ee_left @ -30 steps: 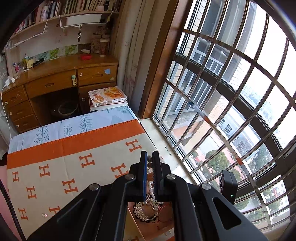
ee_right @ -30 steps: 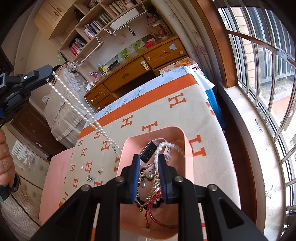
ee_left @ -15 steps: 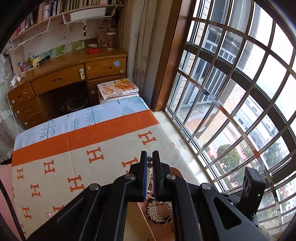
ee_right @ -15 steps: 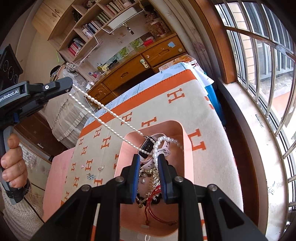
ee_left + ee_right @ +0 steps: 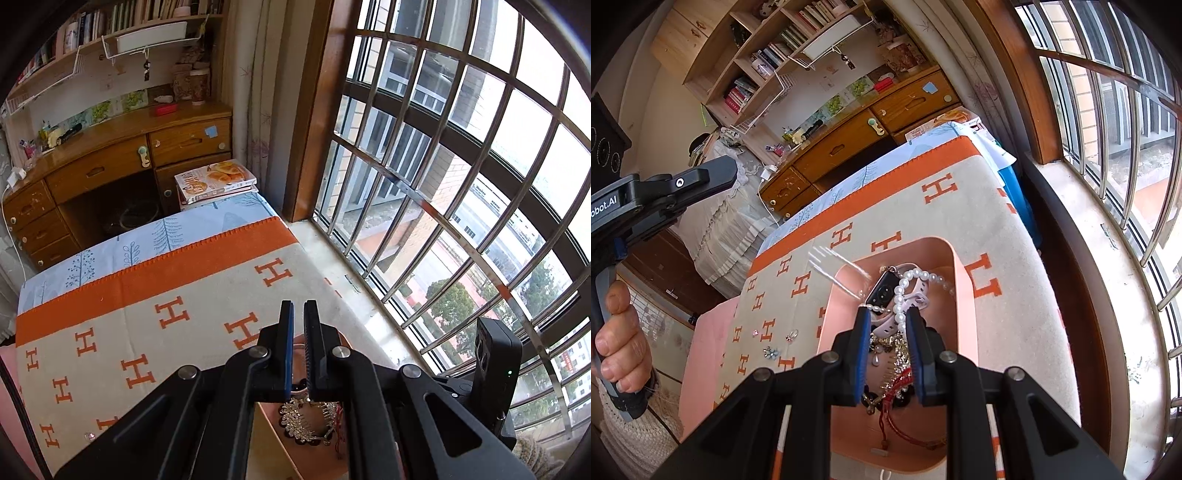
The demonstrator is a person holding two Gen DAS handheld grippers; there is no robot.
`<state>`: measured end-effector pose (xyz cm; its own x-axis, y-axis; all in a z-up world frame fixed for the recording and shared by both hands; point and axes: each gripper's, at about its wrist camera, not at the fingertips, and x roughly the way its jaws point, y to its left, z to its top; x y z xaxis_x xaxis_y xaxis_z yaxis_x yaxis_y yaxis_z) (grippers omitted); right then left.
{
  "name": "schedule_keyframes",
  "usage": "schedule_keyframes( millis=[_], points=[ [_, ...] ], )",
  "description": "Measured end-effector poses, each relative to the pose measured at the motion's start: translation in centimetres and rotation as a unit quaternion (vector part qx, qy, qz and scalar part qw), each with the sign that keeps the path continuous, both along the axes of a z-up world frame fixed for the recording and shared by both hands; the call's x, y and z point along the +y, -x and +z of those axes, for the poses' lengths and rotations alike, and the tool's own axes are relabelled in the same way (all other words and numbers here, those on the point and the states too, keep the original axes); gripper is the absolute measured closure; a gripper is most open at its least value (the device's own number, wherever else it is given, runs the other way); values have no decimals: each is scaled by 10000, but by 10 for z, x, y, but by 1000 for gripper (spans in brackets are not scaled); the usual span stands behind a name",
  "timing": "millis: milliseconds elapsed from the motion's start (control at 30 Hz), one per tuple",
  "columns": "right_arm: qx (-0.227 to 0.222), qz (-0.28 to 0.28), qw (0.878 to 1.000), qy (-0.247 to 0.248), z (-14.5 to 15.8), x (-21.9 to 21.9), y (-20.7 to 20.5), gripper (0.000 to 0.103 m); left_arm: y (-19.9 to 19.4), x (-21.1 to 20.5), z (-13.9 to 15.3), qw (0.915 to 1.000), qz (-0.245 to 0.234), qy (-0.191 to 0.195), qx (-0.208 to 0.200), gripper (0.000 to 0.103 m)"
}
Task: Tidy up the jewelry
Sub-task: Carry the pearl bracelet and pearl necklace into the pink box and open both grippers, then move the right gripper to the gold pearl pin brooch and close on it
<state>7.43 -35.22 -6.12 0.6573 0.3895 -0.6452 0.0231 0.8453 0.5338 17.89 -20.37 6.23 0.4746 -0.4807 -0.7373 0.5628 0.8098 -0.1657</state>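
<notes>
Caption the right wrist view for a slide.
Right claw open above pink tray of tangled jewelry; pearl strand drapes over a watch.

Pink tray on H-patterned blanket

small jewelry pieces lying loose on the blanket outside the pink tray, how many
3 clear ones, all left of the pink tray in the right wrist view: a flower-shaped piece, a ring-like piece, and a tiny pink stud. More may be hidden.
</notes>
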Motion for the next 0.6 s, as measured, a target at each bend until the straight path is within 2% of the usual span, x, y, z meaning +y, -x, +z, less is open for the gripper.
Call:
schedule_keyframes(
  millis=[133, 300, 400, 433, 467, 500, 533, 600],
  points=[
    [-20, -17, 10000, 46, 2, 0, 2, 83, 2, -14, -10, 9998, -140, 71, 91, 100],
    [-13, -39, 9999, 101, 3, -1, 6, 83, 1, -17, -25, 9996, -139, -72, 214, 98],
    [-9, -29, 9999, 139, 3, -1, 7, 83, 3, -8, -34, 9996, -28, -145, 248, 82],
    [-2, -16, 9999, 134, 3, 0, 8, 83, 6, -2, -37, 9996, 27, -144, 239, 71],
    [8, 7, 9999, 125, 3, 2, 8, 83, 8, 3, -39, 9996, 65, -146, 227, 64],
    [18, 34, 9999, 122, 3, 4, 9, 83, 10, 10, -42, 9996, 107, -158, 208, 51],
    [21, 64, 9999, 128, 3, 6, 10, 83, 13, 17, -44, 9995, 175, -194, 165, 45],
    [10, 141, 9998, 158, 5, 12, 12, 83, 19, 33, -47, 9991, 293, -293, 86, 45]
  ],
)
